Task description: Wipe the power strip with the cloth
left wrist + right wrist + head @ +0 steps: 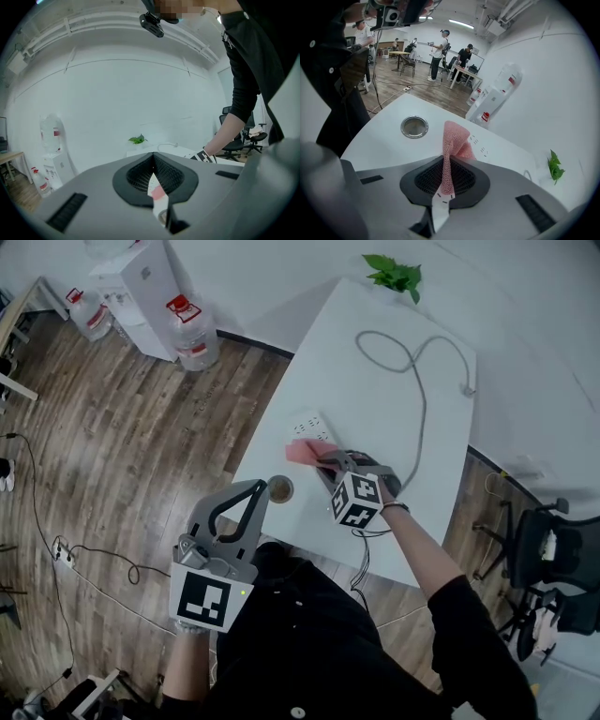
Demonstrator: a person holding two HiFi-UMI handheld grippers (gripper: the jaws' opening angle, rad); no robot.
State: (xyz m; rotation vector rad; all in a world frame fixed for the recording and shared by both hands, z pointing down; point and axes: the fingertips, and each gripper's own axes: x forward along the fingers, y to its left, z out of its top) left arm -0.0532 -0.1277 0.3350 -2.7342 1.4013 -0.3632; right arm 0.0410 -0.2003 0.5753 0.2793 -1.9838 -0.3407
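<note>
A white power strip (pixel 313 422) lies on the white table (pixel 375 427), near its left edge. A pink cloth (pixel 303 452) rests against the strip's near end. My right gripper (pixel 322 464) is shut on that cloth. In the right gripper view the cloth (pixel 451 154) rises from between the jaws and drapes over the strip (pixel 482 147). My left gripper (pixel 259 487) hangs off the table's near left edge, shut and empty. In the left gripper view, the strip and cloth (pixel 158 192) show only through the slit between its jaws (pixel 153 174).
A round metal cable hole (pixel 279 489) sits in the table by the left gripper. The strip's grey cable (pixel 419 390) loops across the far table. A green plant (pixel 395 275) stands at the far end. Water bottles (pixel 192 334) and a dispenser stand left, an office chair (pixel 551 554) right.
</note>
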